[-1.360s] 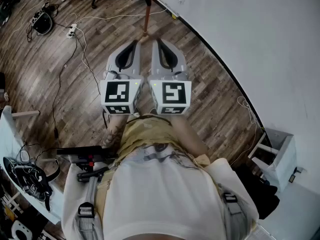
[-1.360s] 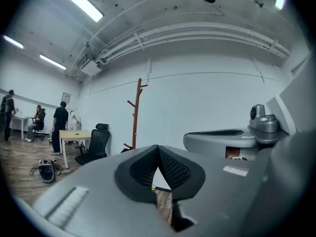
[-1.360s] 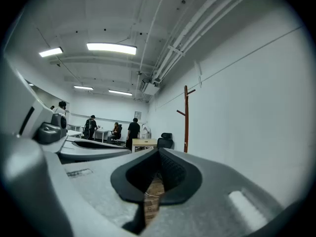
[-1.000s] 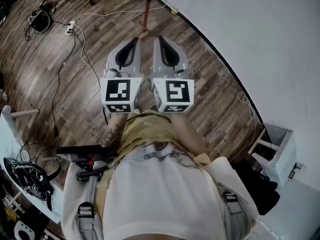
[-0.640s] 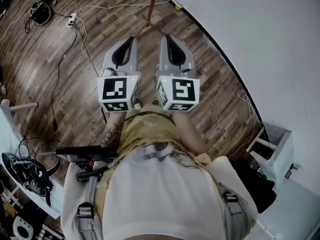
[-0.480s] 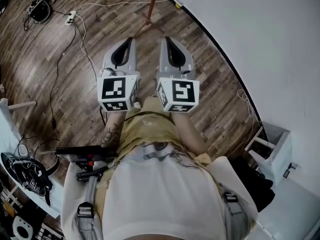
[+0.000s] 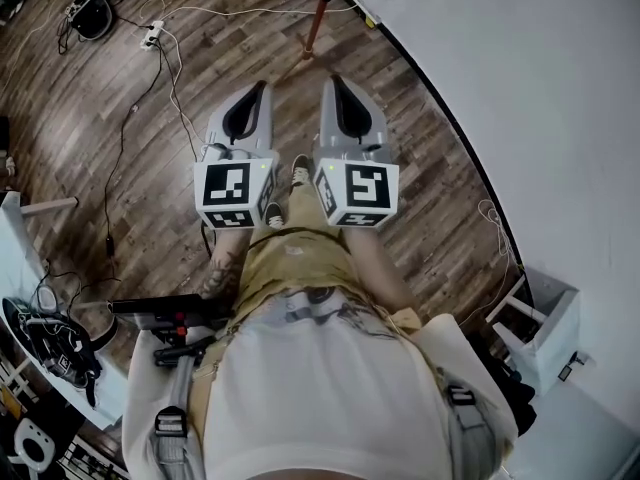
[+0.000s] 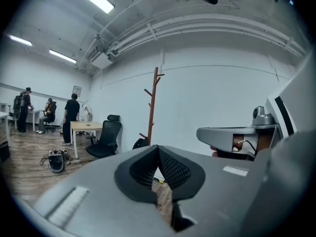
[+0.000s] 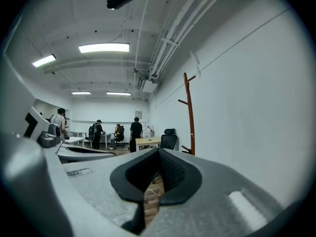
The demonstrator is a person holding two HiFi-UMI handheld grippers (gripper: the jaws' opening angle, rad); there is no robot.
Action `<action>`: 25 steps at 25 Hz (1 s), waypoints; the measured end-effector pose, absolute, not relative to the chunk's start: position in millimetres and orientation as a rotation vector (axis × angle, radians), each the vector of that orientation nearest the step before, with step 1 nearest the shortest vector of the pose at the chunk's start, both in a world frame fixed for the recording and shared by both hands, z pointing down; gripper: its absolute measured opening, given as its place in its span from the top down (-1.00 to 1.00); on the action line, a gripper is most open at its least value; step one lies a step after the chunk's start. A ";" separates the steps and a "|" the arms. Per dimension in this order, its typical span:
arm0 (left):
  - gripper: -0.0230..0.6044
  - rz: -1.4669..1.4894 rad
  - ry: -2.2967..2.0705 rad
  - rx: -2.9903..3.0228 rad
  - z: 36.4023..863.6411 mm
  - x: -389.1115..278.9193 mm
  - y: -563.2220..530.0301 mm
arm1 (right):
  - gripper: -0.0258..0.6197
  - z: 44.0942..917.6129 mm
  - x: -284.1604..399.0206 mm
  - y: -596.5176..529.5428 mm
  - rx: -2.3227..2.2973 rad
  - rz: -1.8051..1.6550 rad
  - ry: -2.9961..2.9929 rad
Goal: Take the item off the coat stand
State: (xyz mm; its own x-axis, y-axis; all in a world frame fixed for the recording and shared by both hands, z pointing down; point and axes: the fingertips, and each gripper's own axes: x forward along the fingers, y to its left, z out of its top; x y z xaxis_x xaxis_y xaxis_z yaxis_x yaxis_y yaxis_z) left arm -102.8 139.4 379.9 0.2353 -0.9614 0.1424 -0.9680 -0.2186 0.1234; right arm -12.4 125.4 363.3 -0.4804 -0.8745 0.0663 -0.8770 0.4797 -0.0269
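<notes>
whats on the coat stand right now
One dark item hangs from a low peg of the coat stand; the upper pegs are bare. From the left gripper, its own body covers the stand's base and perhaps the item's bottom.

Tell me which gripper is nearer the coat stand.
Right, by a little. The right gripper sits just right of the foot of the coat stand; the left gripper is farther off on its left. Both are short of it, shut and empty.
</notes>
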 end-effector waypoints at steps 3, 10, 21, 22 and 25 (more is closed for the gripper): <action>0.92 0.047 -1.864 2.319 375.2 -104.4 108.5 | 0.93 360.0 -15.7 94.4 1.552 0.071 -2.693; 0.92 0.043 -1.914 2.352 357.4 -87.5 30.0 | 0.93 352.9 6.6 11.0 1.555 0.081 -2.700; 0.92 0.114 -1.899 2.305 371.6 -68.5 -44.0 | 0.93 380.6 31.9 -57.4 1.484 0.209 -2.667; 0.92 0.120 -1.900 2.302 372.3 -68.8 -49.2 | 0.93 381.3 32.1 -62.1 1.481 0.213 -2.667; 0.92 0.139 -1.898 2.286 379.2 -70.8 -65.1 | 0.93 390.1 30.4 -75.8 1.448 0.240 -2.655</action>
State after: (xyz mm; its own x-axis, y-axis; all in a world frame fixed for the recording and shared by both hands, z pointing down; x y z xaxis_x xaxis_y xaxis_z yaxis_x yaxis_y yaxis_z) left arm -70.8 -65.1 379.2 0.1870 -0.9662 0.1775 -0.9817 -0.1775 0.0684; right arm 30.4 -75.8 390.1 -0.5400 -0.8245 0.1692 -0.8415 0.5333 -0.0867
